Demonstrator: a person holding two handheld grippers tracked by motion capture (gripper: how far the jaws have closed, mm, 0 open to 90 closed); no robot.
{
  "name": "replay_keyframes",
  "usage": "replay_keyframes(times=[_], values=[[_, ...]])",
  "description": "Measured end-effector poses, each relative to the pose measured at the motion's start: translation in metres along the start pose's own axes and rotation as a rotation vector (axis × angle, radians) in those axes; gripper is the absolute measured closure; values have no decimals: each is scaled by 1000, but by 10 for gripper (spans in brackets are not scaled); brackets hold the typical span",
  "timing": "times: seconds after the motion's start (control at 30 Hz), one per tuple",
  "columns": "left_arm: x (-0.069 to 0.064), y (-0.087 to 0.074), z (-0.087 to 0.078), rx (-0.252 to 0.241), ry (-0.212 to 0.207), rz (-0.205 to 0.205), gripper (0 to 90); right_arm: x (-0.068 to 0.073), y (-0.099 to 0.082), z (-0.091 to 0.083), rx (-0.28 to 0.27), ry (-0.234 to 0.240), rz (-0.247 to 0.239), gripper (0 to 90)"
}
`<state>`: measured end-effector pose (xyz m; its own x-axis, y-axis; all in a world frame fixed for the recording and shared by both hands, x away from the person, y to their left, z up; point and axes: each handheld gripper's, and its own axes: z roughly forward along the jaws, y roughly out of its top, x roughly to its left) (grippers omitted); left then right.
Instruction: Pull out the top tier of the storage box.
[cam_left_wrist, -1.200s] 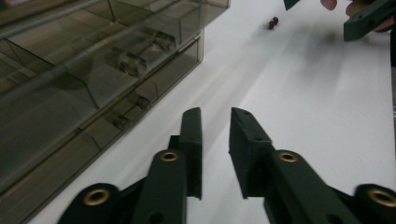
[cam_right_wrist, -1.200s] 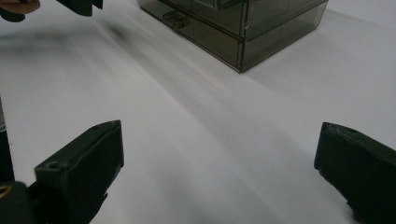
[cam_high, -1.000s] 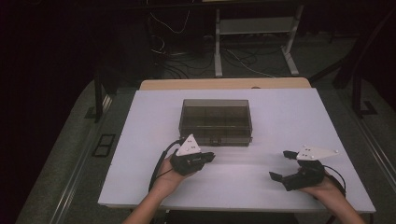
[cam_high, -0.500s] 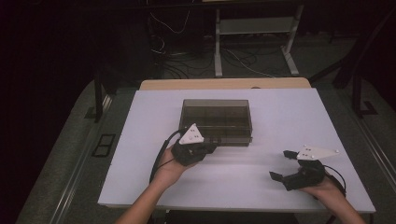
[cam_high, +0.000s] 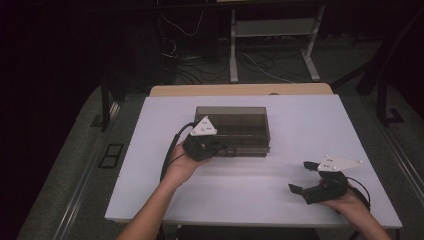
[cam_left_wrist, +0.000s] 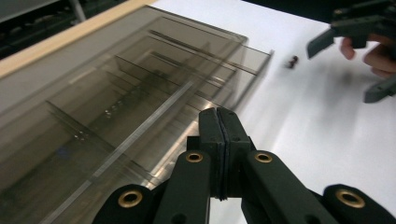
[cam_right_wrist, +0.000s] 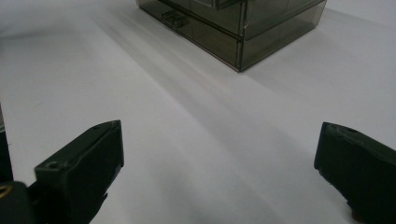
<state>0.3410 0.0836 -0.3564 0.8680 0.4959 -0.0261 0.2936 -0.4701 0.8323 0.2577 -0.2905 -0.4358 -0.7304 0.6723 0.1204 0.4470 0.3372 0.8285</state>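
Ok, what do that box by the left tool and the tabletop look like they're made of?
The box looks like smoke-tinted clear plastic, glossy: inner dividers show through its lid and the walls catch reflections. The tabletop looks like a matte white laminate or painted board, with a bare wood-coloured edge at the far side; which one is hard to tell.

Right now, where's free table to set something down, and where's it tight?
Free: the white table right of the smoky plastic box, the strip left of it, and the front middle between the two forearms. Tight: the box's front edge, where the shut left gripper sits, and the front right corner under the open right gripper. A small dark bit lies near there.
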Motion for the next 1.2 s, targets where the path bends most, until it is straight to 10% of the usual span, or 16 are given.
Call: replay_keyframes(times=[1.2], values=[[12, -16, 11, 78, 23, -26, 891, 0, -1, 1, 8, 2, -6, 10]])
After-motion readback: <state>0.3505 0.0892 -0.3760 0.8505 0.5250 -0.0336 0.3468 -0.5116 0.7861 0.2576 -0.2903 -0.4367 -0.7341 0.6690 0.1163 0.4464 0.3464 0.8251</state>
